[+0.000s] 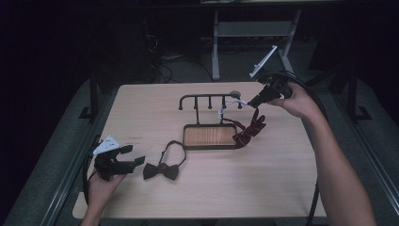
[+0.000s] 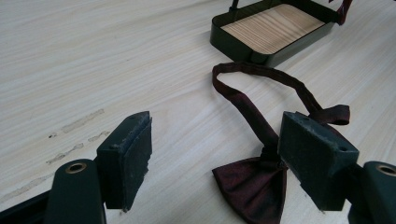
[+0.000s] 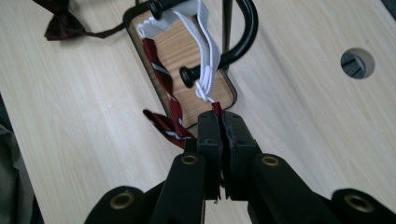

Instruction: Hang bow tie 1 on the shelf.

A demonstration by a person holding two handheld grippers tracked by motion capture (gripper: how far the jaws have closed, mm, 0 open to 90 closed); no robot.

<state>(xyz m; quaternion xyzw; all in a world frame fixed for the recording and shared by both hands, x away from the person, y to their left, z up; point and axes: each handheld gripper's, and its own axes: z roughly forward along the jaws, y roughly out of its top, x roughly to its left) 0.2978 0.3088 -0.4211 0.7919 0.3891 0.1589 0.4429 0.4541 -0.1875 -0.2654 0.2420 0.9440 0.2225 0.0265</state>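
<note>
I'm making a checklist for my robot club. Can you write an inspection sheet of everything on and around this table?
Surface: pale wooden table, with a round hole.
Job's things: striped bow tie draped over the hook stand, its white strap looped on a hook; plain bow tie lying flat.
Clutter: nothing seen.
Grippers: right gripper shut on the striped bow tie's strap end; left gripper open, low over the table beside the plain bow tie.
Cables: one cable trails from the right gripper.
Surroundings: dark room, metal frame behind.
</note>
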